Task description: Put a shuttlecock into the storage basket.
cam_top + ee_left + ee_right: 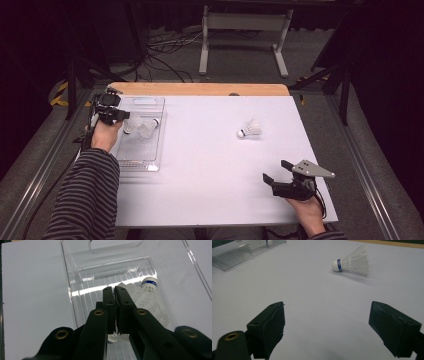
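Observation:
A clear plastic tray (140,164) lies at the table's left side, and a white shuttlecock (149,130) rests in it. My left gripper (126,116) hovers over the tray (72,270), its jaws closed to a thin slit on the feathers of a second shuttlecock (117,337) that shows just beneath them. The resting shuttlecock (149,295) lies to the right of my left gripper (115,290), its blue-banded cork pointing away. A third shuttlecock (250,130) lies on its side on the open table. My right gripper (274,170) is open near the front right corner, well short of that shuttlecock (352,263).
The white tabletop (210,165) has a wooden strip along its far edge. In the right gripper view the tray (234,257) sits far off at the upper left. A grey stand (244,35) and cables are on the floor beyond the table.

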`<state>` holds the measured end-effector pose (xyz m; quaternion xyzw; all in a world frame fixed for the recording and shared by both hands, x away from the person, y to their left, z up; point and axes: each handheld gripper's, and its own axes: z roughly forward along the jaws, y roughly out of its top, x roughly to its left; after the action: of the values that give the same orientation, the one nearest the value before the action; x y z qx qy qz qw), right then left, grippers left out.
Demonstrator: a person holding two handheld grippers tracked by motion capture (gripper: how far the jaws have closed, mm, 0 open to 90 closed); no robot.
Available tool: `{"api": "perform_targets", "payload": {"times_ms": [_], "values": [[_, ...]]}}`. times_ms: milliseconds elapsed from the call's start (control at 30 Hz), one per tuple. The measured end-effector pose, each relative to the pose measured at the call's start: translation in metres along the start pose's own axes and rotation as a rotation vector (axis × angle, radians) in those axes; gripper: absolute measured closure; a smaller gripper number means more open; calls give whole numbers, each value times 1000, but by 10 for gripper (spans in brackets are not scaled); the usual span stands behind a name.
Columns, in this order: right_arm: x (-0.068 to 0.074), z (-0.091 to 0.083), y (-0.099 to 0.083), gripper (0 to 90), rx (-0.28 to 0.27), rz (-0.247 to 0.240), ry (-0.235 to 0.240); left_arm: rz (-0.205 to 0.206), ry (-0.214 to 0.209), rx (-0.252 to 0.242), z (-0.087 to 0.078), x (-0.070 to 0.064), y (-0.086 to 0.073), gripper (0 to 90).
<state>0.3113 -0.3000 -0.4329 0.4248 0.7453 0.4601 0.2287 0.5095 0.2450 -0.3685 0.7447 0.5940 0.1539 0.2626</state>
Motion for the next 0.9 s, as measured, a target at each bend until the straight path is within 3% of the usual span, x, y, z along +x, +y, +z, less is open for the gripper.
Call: {"api": "perform_targets", "payload": {"times_ms": [600,733,900], "values": [[0,0,0,143,2,0,1,5,-6,33,10,-1,0,841],[0,0,0,143,1,-1,0,14,-15,36,11,-2,0,797],[0,0,0,143,3,-1,1,22,-25,28,9,-5,0,646]]}}
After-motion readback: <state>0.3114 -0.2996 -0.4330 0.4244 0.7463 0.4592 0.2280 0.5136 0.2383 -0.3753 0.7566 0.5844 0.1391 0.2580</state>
